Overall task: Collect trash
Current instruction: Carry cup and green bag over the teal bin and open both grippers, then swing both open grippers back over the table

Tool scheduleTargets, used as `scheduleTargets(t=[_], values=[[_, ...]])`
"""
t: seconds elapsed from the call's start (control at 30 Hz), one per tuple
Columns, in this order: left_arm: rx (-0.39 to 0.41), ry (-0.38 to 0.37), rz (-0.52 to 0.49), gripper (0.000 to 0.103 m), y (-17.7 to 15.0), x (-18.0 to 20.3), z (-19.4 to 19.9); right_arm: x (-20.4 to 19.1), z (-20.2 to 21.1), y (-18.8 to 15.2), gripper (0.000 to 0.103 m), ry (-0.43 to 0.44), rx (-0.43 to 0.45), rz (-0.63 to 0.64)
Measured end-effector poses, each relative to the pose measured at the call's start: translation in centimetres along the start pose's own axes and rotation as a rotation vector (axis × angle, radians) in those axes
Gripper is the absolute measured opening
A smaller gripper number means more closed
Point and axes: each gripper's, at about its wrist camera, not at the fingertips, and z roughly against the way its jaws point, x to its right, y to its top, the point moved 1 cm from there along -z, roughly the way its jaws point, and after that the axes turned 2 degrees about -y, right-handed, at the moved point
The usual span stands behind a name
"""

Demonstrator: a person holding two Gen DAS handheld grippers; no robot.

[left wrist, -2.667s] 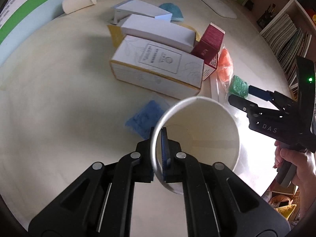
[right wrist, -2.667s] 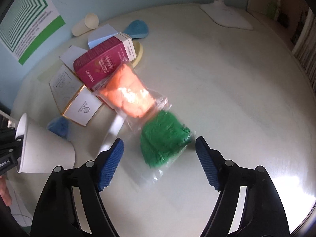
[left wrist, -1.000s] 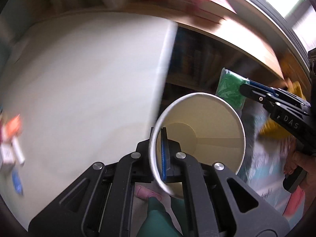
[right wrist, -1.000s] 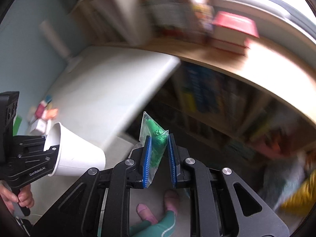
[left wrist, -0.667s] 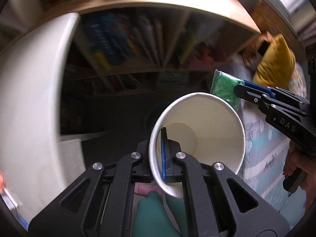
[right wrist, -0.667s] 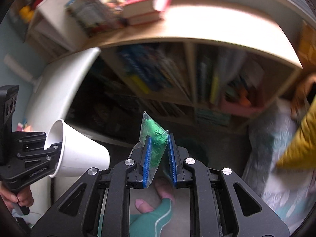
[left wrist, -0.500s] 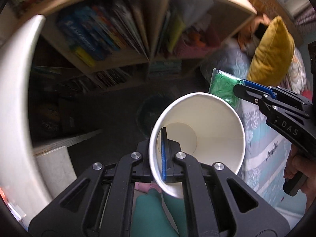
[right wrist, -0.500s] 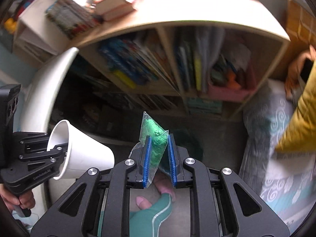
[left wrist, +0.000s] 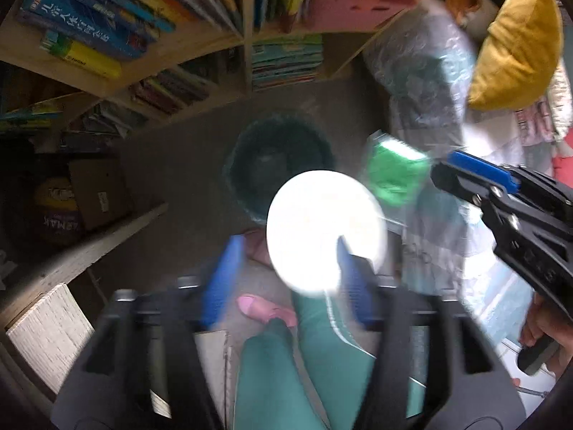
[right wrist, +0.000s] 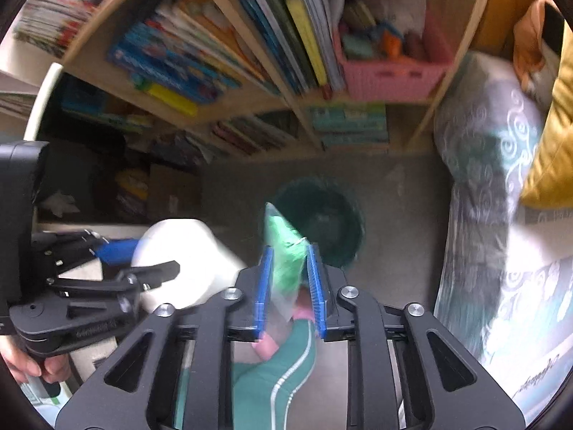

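Above a dark round bin on the grey floor, both handheld grippers point steeply downward in the release step of collecting trash. On the left gripper, the jaws have just been opening and its blue pads stand wide apart; the white paper cup appears blurred between them, apparently loose, and sits over the bin's near rim in this view. On the right gripper, the jaws have also just been opening to a moderate gap; the clear bag of green material is between the pads, and whether they press on it cannot be told. Judging from this, the next move calls for letting both pieces fall clear into the bin, then lifting the grippers away for more trash. Around the bin are a wooden bookshelf packed with books, a pink basket, a patterned blue-grey bedcover and a mustard cushion. Below the grippers show the person's teal trouser leg and pink slipper.
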Motion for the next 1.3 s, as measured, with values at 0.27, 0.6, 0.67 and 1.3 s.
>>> scheduleTargets(t=[0.27,0.6,0.67,1.3], values=[[0.013,-0.007,0.04,0.06,-0.7,-1.4,0.8,1.2,1.1,0.1,0.053,0.001,0.04,-0.03],[0.239,0.009,0.172,0.063,-5.4,-7.0,10.4,-3.7,6.8,1.7,0.069,0.105,0.13,0.134],[0.296,0.015,0.237,0.064,-6.9,-8.7,12.7,-6.3,8.0,2.3,0.07,0.151,0.154,0.2],[0.602,0.28,1.159,0.073,-44.7,-27.8,22.1,-50.7,9.3,-8.8,0.082,0.467,0.047,1.207]])
